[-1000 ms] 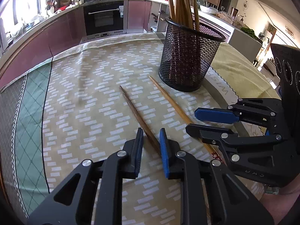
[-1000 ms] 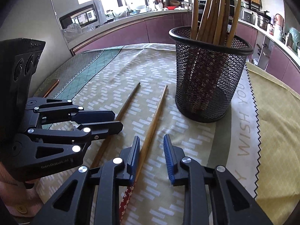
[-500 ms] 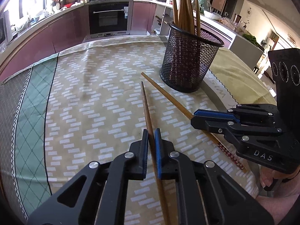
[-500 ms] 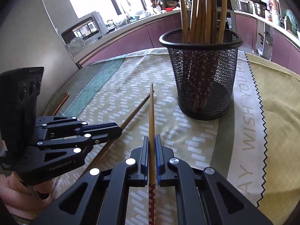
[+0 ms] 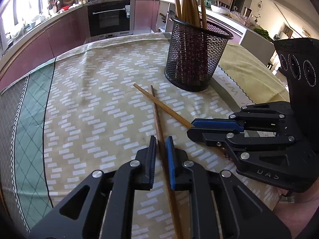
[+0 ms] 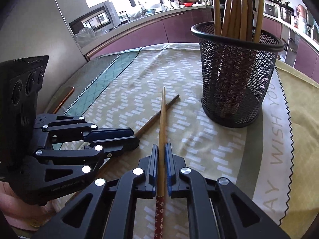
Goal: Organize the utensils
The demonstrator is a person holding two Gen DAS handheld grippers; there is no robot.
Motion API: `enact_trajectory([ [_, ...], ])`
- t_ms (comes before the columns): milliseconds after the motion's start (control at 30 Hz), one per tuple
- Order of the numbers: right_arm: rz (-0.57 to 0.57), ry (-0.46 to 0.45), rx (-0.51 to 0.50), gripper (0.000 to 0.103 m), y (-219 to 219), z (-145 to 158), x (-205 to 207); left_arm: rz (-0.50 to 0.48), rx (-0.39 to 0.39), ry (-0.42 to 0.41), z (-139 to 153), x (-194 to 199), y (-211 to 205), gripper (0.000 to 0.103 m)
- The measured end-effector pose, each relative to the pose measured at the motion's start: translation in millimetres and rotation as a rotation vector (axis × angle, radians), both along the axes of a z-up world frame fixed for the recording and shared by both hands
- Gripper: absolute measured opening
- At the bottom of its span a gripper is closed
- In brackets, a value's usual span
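Black mesh holder [image 6: 236,75] stands upright on the patterned cloth [image 5: 95,107] over the worktop, packed with upright chopsticks [image 6: 235,6]; their floral-printed ends show through the mesh. Right claw [image 6: 161,151]: clamped on a light wooden chopstick [image 6: 162,119], which runs straight forward between the pads, its red floral end trailing back under the claw body and its tip short of the holder. Left claw [image 5: 161,145]: jaws opening slightly at this moment, with a darker brown chopstick [image 5: 157,119] between them; the pads sit close to the shaft on both sides, and whether they press on it cannot be told. In the left wrist view the two sticks cross near their far tips, just in front of the holder; which lies on top is not clear. The two claws sit side by side, near each other but apart. A person's hand [image 6: 12,209] shows at the lower left edge of the right wrist view, behind the left claw's body.
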State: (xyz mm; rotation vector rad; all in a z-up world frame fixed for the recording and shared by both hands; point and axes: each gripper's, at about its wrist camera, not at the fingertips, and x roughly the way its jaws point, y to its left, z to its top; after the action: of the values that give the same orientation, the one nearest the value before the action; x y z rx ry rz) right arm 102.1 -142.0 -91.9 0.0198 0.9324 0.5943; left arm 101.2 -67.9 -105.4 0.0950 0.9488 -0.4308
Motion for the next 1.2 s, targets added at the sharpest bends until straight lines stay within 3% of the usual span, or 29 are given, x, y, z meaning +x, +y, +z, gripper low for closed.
enact_trajectory([
  [433, -0.026, -0.024, 0.06, 0.006, -8.1, 6.5, -1.5, 0.025, -0.024, -0.008, 4.6, 2.4, -2.3, 0.008],
  [1200, -0.098, -0.153, 0.205, 0.006, -62.9, 54.9, -23.3, -0.022, -0.218, -0.1, 66.1, -11.3, 22.1, 0.008],
])
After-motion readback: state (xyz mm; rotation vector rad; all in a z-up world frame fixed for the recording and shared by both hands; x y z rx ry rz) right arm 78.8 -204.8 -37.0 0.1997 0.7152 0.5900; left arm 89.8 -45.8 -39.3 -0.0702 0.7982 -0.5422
